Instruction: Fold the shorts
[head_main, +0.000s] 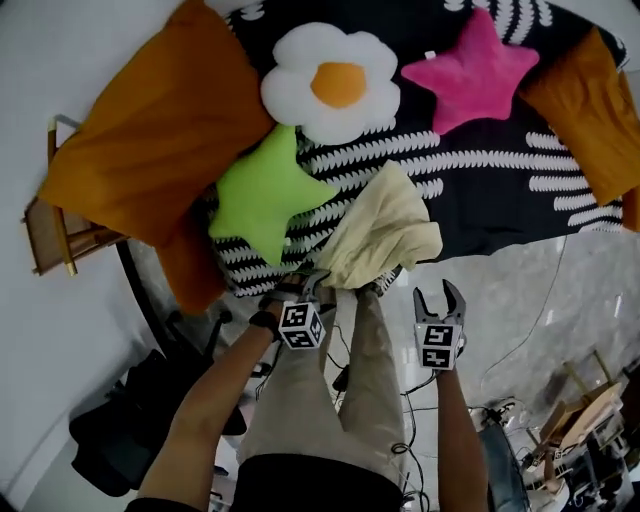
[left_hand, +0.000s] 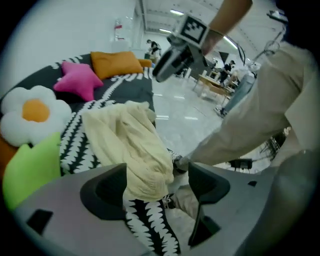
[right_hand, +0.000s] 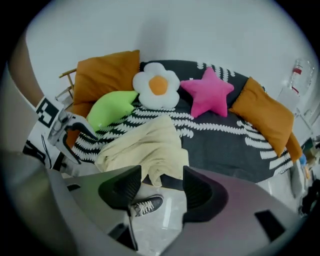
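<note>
Cream shorts (head_main: 385, 228) lie crumpled at the near edge of the bed's black-and-white blanket (head_main: 500, 190), one fold hanging over the side. My left gripper (head_main: 308, 285) is at that hanging fold. In the left gripper view the shorts (left_hand: 130, 145) droop between the wide-apart jaws of the left gripper (left_hand: 155, 187), and the right pad does not touch them. My right gripper (head_main: 440, 297) hovers over the floor just off the bed edge, jaws apart. The right gripper view shows the right gripper (right_hand: 161, 187) with nothing in it and the shorts (right_hand: 150, 145) just beyond its tips.
On the bed lie a green star pillow (head_main: 262, 195), a flower pillow (head_main: 335, 85), a pink star pillow (head_main: 475, 70) and orange pillows (head_main: 150, 150) (head_main: 590, 110). A wooden chair (head_main: 55, 240) stands at the left. The person's trouser legs (head_main: 340, 400) and a shoe (right_hand: 145, 204) are below.
</note>
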